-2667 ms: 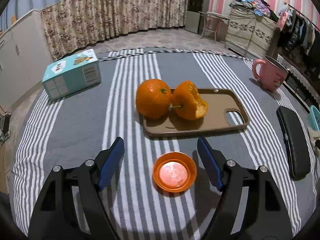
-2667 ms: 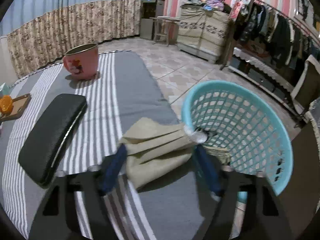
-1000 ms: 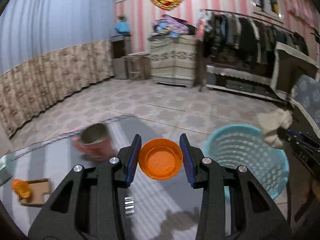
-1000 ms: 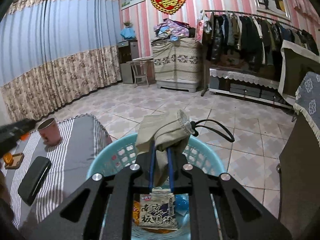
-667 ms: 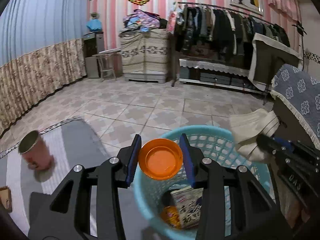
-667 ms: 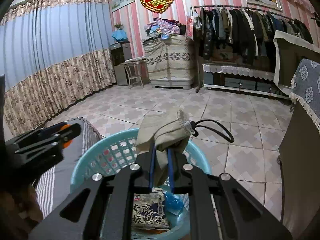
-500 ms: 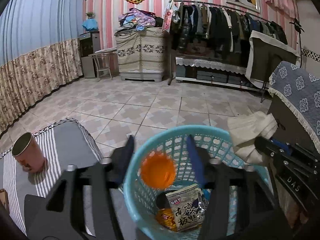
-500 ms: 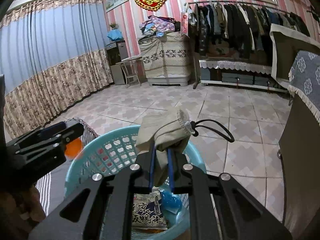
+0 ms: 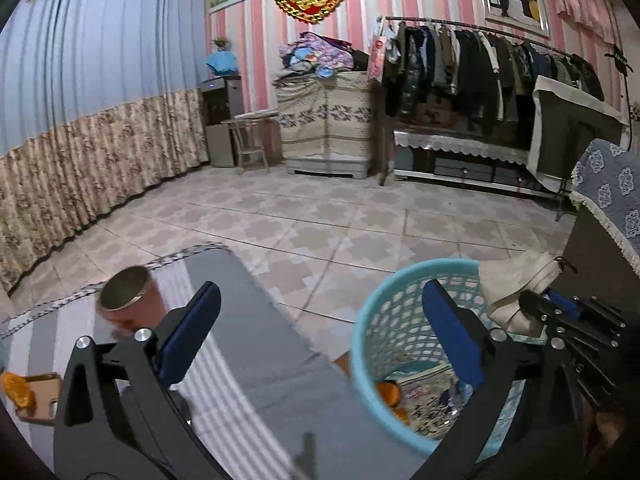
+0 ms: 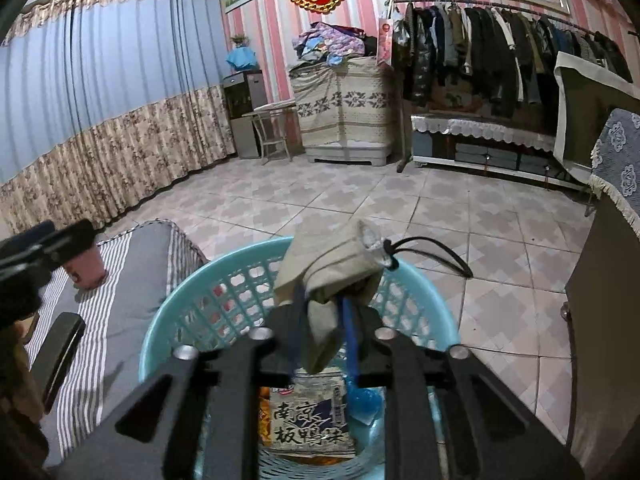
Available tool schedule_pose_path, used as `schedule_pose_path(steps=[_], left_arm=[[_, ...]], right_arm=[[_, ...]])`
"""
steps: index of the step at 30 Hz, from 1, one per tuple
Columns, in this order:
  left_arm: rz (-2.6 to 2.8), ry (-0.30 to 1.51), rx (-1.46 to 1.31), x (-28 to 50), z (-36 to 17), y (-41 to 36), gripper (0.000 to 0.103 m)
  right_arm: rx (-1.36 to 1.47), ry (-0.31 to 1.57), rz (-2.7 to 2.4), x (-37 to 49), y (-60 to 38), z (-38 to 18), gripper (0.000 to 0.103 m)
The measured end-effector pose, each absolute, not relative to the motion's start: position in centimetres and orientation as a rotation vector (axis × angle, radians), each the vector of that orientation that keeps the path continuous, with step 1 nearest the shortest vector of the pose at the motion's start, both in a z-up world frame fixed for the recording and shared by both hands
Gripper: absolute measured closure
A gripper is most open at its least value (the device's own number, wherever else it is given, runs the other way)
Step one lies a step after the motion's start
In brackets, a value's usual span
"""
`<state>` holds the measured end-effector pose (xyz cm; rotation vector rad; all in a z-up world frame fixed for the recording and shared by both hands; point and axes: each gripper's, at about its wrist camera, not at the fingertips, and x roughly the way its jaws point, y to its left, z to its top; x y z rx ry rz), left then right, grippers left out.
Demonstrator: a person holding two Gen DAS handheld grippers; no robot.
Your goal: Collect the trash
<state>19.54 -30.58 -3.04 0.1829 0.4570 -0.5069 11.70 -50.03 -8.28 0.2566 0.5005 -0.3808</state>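
My left gripper point(image 9: 316, 324) is open and empty, held above the table's right edge beside the turquoise basket point(image 9: 372, 320). The orange lid point(image 9: 389, 394) lies inside the basket with snack wrappers point(image 9: 428, 400). My right gripper point(image 10: 322, 312) is shut on a beige cloth pouch point(image 10: 332, 272) with a black cord, held over the basket point(image 10: 192, 304). A printed wrapper point(image 10: 308, 420) lies in the basket's bottom. The right gripper with the pouch also shows in the left wrist view point(image 9: 516, 292).
The grey striped table point(image 9: 248, 360) carries a pink mug point(image 9: 128, 300), a black case point(image 10: 56, 352) and a brown tray with an orange point(image 9: 18, 392) at the far left. Tiled floor, a clothes rack point(image 9: 480, 68) and curtains lie beyond.
My left gripper opened over the basket, dropped the orange lid into it, and swung left toward the table. My right gripper stays shut on the pouch above the basket.
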Motion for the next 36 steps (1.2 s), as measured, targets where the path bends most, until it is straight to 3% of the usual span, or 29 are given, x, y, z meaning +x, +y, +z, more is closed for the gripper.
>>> schedule_pose_path(steps=[3,6,12,23,36], left_arm=[[-0.485,0.454,0.168,19.3,-2.8,-28.6,0.006],[-0.458,0.444,0.164,19.0,-2.7,-26.4,0.006],[-0.390,0.455,0.146,19.3,-2.6,-21.1,0.006],[-0.237,0.491,0.079,20.8,-2.9,-8.3,0.006],[-0.079,0.582,0.090,27.6,-4.6,6.1,0.006]], right_arm=[[0.252,0.494,-0.389,11.8,-49.4,-8.5,0.040],[0.239,0.493,-0.397,11.8,-48.9,-8.6,0.023],[0.173,0.474,-0.447,11.5,-47.4,-8.1,0.005],[-0.013,0.461,-0.560,11.8,-42.6,-6.2,0.004],[0.066,0.502,-0.477,12.8,-39.5,-4.3,0.004]])
